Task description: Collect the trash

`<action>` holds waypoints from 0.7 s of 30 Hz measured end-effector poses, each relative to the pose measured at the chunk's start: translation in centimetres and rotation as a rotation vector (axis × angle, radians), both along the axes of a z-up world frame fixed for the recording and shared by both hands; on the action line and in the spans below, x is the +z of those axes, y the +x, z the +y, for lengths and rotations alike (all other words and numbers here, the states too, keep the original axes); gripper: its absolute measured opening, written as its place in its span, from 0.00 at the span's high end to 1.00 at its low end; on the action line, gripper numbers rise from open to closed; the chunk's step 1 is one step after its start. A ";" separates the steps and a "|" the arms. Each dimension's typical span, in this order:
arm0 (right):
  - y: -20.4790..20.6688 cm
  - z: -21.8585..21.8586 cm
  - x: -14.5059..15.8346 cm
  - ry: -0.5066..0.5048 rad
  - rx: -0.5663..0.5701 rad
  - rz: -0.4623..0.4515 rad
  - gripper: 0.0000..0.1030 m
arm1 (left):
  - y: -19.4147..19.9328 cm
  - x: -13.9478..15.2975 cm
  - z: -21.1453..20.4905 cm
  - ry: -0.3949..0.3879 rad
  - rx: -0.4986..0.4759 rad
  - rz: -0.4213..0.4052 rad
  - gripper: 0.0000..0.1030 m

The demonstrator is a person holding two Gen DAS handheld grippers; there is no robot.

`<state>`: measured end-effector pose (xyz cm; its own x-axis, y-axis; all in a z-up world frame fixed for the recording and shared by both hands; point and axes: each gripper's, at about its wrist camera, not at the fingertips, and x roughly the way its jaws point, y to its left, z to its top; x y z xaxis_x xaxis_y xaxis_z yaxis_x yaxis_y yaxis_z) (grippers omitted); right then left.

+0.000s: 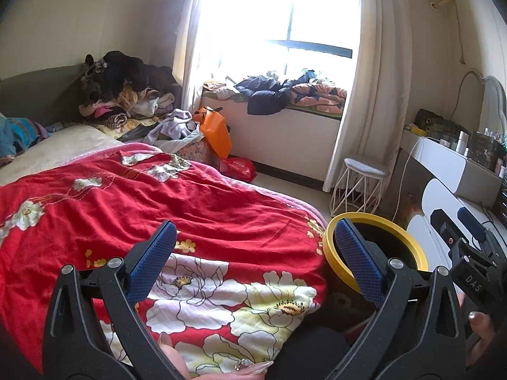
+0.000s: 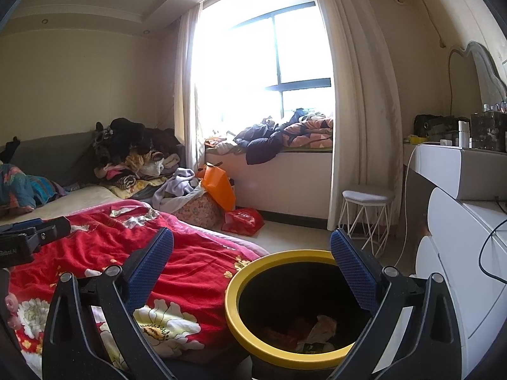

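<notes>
A black trash bin with a yellow rim (image 2: 250,269) stands on the floor beside the bed, with crumpled wrappers and paper (image 2: 312,329) lying at its bottom. My right gripper (image 2: 252,247) hovers open above the bin with nothing between its blue-padded fingers (image 2: 149,269). In the left wrist view the same bin (image 1: 408,240) shows at the right, partly behind a finger. My left gripper (image 1: 255,237) is open and empty over the red floral blanket (image 1: 190,215). The other gripper's body (image 1: 472,253) appears at the right edge of that view.
A white wire stool (image 2: 369,215) stands by the curtain. A white dresser (image 2: 459,237) with cables lines the right side. Orange (image 2: 218,186) and red bags (image 2: 242,220) lie on the floor under the window seat. Piled clothes (image 2: 133,155) sit past the bed.
</notes>
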<state>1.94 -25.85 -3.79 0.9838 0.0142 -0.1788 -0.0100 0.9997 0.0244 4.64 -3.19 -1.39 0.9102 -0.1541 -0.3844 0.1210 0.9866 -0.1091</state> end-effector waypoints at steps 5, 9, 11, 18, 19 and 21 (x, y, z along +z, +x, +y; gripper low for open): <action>-0.1 -0.1 0.0 0.002 -0.005 -0.004 0.06 | 0.0 0.1 -0.1 -0.001 0.001 -0.001 0.10; -0.1 -0.2 0.0 0.003 -0.008 -0.006 0.06 | 0.0 0.2 -0.1 -0.001 0.001 -0.004 0.10; -0.1 -0.2 0.0 0.002 -0.008 -0.007 0.06 | 0.1 0.4 -0.2 -0.001 -0.001 -0.005 0.10; -0.1 -0.2 0.0 0.002 -0.009 -0.007 0.06 | 0.1 0.4 -0.2 -0.001 0.001 -0.006 0.10; -0.1 -0.2 0.0 0.003 -0.007 -0.007 0.06 | 0.1 0.4 -0.2 -0.002 0.000 -0.007 0.10; -0.1 -0.2 0.0 0.002 -0.009 -0.007 0.06 | 0.1 0.4 -0.2 -0.001 0.001 -0.006 0.10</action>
<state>1.80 -26.04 -3.82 0.9851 0.0059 -0.1718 -0.0014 0.9997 0.0263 4.70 -3.40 -1.03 0.9128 -0.1535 -0.3785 0.1205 0.9866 -0.1097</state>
